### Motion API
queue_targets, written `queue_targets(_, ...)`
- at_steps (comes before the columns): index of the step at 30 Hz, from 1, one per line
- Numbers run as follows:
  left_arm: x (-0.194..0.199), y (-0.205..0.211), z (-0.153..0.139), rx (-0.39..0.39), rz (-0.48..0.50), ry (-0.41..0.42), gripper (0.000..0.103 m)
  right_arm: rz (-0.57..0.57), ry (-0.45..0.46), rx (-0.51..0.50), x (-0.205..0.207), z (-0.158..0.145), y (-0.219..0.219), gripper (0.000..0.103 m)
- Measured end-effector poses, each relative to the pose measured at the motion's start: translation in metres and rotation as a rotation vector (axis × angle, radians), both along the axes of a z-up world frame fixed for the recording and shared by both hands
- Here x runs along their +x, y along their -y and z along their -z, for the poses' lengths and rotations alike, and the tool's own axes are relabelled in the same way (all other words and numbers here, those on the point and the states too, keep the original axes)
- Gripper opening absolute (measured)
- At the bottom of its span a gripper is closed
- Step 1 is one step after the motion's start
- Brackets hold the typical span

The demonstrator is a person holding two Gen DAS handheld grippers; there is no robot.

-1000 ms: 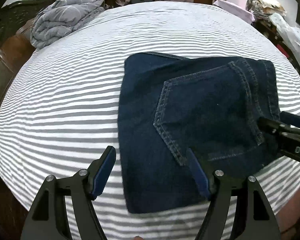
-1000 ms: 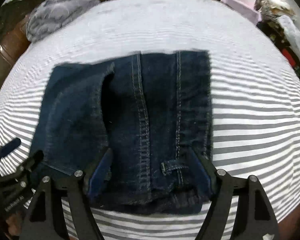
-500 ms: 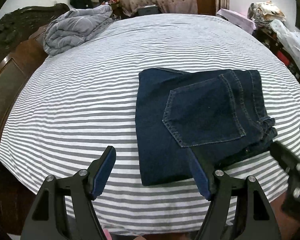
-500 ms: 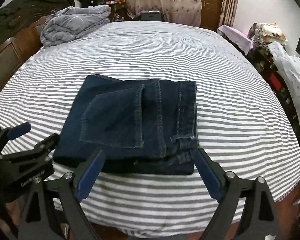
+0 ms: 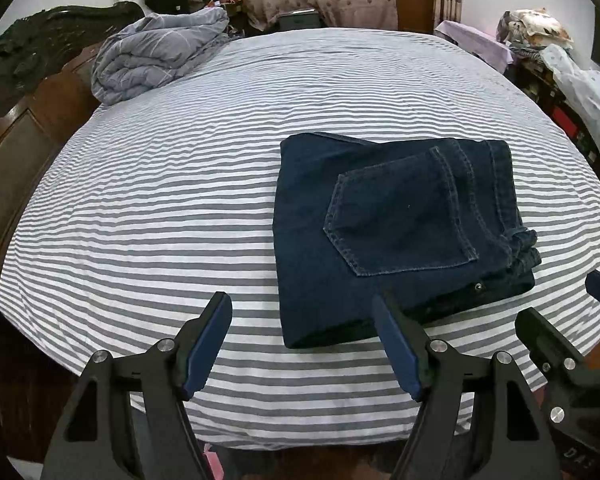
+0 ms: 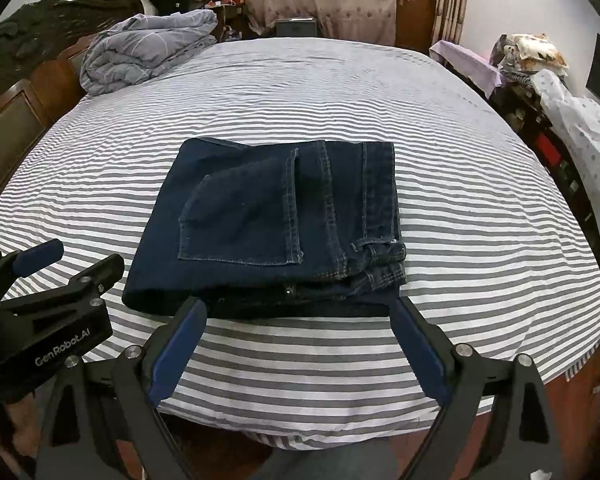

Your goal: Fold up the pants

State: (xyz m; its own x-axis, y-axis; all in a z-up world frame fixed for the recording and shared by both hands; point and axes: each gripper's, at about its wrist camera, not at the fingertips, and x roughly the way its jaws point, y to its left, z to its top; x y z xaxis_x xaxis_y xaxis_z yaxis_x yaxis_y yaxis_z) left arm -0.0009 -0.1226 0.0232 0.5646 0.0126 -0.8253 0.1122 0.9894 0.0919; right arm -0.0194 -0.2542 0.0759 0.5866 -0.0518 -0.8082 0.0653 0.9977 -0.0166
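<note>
Dark blue jeans (image 5: 388, 232) lie folded into a compact rectangle on the striped bed (image 5: 160, 200), back pocket facing up. They also show in the right wrist view (image 6: 276, 224), waistband at the near right corner. My left gripper (image 5: 302, 312) is open and empty, held above the bed's near edge, just short of the jeans' near left corner. My right gripper (image 6: 298, 312) is open and empty, just short of the jeans' near edge. Each gripper shows at the edge of the other's view.
A bundled grey duvet (image 5: 156, 60) lies at the far left of the bed beside a dark wooden headboard (image 5: 20, 112). Cluttered shelves and cloth piles (image 6: 560, 128) stand along the right side. Curtains and a door are at the back.
Both grippers have pulled back from the jeans toward the bed's near edge and risen. The jeans were let go and lie still, folded.
</note>
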Motion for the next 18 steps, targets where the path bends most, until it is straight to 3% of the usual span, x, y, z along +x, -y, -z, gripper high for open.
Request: queue_targets(18, -0.0027, 0.0078, 0.0078, -0.016, 0.028, -0.035, 0.073, 0.011, -0.032, 0.028, 0.0034, 0.0091, 0.0090, 0.091)
